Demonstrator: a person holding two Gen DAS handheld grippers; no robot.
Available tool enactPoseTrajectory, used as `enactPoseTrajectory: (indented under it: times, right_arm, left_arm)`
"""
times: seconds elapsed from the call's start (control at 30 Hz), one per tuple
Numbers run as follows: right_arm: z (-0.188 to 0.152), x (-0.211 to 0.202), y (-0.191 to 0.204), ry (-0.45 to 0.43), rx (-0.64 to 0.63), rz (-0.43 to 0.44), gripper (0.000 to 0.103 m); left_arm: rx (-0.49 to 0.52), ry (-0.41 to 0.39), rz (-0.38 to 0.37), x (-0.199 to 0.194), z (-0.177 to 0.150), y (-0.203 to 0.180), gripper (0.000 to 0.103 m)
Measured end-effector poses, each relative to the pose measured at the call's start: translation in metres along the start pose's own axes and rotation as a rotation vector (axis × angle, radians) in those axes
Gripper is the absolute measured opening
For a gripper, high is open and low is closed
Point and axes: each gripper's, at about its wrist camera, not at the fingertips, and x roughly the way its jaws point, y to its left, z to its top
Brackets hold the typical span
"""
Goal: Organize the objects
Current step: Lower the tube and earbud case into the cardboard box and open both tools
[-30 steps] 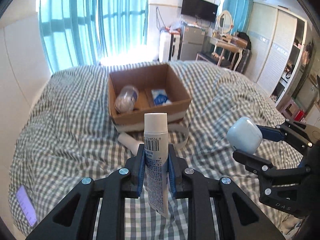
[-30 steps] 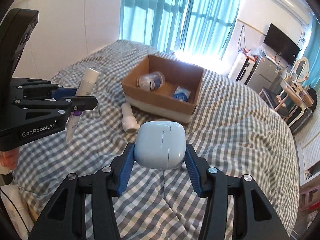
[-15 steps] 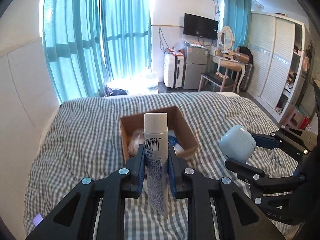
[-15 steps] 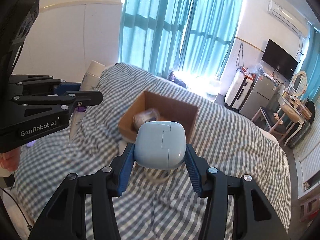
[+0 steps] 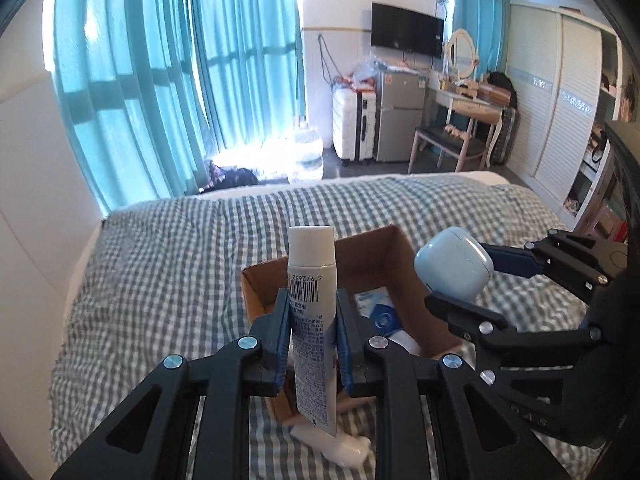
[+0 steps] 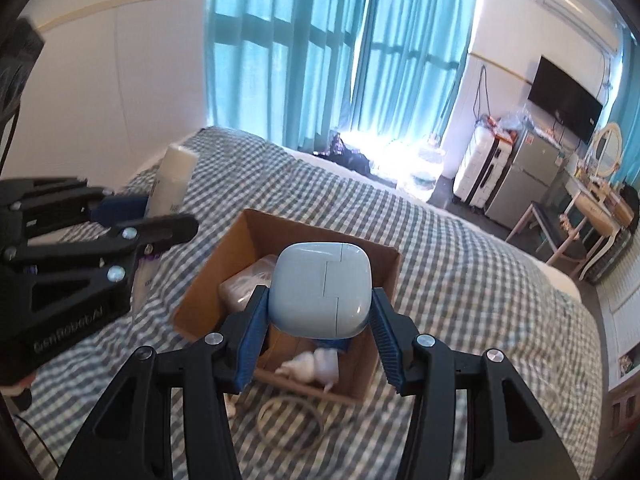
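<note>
My left gripper (image 5: 313, 332) is shut on an upright white tube (image 5: 312, 276) with a barcode, held over the near wall of an open cardboard box (image 5: 376, 246) on the bed. My right gripper (image 6: 319, 320) is shut on a pale blue rounded case (image 6: 320, 288), which hangs above the same cardboard box (image 6: 236, 240). In the left wrist view the case (image 5: 454, 262) shows at the right, over the box's right wall. Inside the box lie a blue-and-white packet (image 5: 378, 308), a clear plastic bottle (image 6: 248, 286) and a white item (image 6: 312, 362).
A second white tube (image 5: 344, 448) lies on the checked bedspread (image 5: 168, 272) just before the box, beside a white ring-shaped band (image 6: 290, 416). Beyond the bed's far edge stand teal curtains, a suitcase, a small fridge (image 5: 400, 116) and a dressing table.
Both grippers have moved forward towards the box with their objects still held, so the box now lies right beneath the fingers. The view has lifted to show more of the room.
</note>
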Motion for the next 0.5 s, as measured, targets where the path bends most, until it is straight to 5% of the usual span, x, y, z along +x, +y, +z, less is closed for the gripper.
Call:
enactPoseTrajectory:
  times: [0.27, 0.5]
  right_arm:
    - [0.004, 0.101, -0.025, 0.091, 0.061, 0.011, 0.050]
    - [-0.011, 0.148, -0.037, 0.141, 0.084, 0.007, 0.050]
  left_arm:
    - [-0.005, 0.110, -0.043, 0.100, -0.003, 0.014, 0.020]
    - [0.035, 0.137, -0.080, 0.142, -0.005, 0.010, 0.020]
